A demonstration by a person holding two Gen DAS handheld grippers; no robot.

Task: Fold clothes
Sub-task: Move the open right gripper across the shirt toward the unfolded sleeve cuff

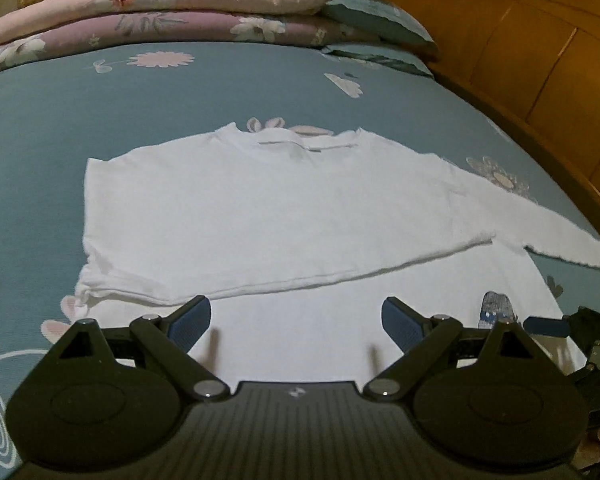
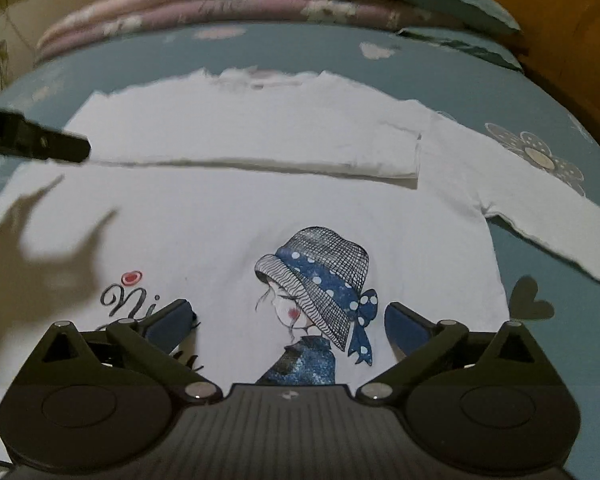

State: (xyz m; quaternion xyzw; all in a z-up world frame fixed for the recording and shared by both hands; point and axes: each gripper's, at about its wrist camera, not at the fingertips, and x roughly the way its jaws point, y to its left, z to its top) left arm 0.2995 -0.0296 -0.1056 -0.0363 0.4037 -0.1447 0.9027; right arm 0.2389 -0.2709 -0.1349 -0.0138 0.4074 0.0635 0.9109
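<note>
A white long-sleeved shirt (image 1: pixel 280 200) lies flat on the blue flowered bedsheet (image 1: pixel 100 100), collar away from me. One sleeve (image 2: pixel 260 148) is folded across the chest. The other sleeve (image 2: pixel 540 216) stretches out to the right. A print of a girl in a hat (image 2: pixel 320 280) marks the lower front. My left gripper (image 1: pixel 296 308) hovers open over the shirt's lower left part, nothing between its fingers. My right gripper (image 2: pixel 289 308) is open just above the print, also holding nothing. Its blue finger (image 1: pixel 548 326) shows at the right edge of the left wrist view.
Folded pink and mauve quilts (image 1: pixel 160 12) are stacked along the far side of the bed. Two teal pillows (image 1: pixel 380 20) lie beside them. A wooden headboard (image 1: pixel 540 80) runs along the right. Bare sheet shows left of the shirt.
</note>
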